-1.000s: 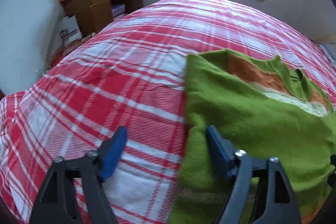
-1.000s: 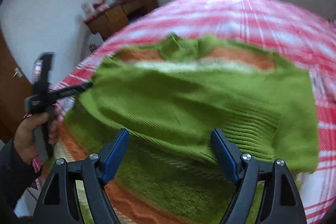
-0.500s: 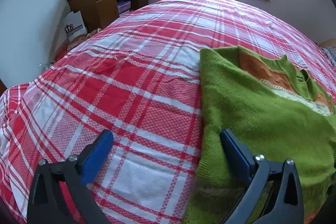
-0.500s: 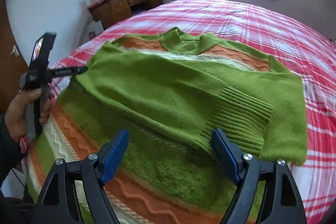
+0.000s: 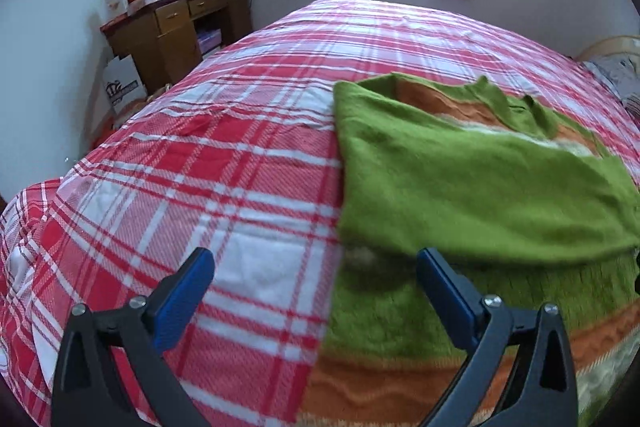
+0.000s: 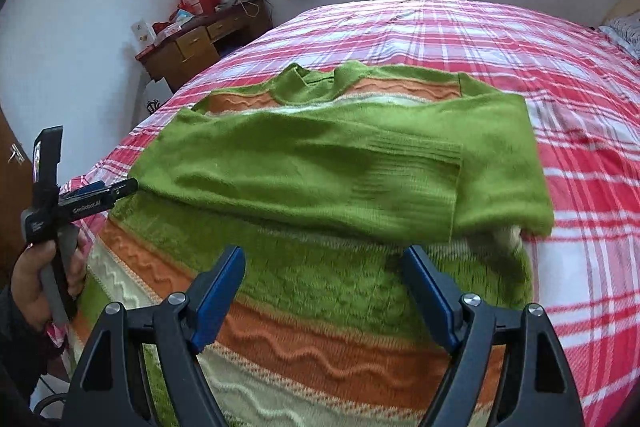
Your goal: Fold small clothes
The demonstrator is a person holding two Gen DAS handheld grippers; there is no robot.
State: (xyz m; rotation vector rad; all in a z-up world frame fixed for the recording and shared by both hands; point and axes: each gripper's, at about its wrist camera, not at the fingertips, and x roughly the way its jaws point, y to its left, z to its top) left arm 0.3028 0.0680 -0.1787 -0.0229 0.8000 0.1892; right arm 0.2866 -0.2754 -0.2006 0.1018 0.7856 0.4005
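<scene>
Opened wider, left tool [image 5: 314, 283] hovers over sweater [image 5: 460, 187] edge.

White lettering runs along the side of the left hand-held gripper [image 6: 120, 189], seen from the right wrist view; it looks like "GenRobot.AI", though the small print is not fully sharp. A second white line on the black block below it is too small to read. A white bag [image 5: 123, 87] on the floor beside the wooden desk [image 5: 176, 35] carries a dark crown-like logo with a band of lettering beneath, too small to read.
</scene>
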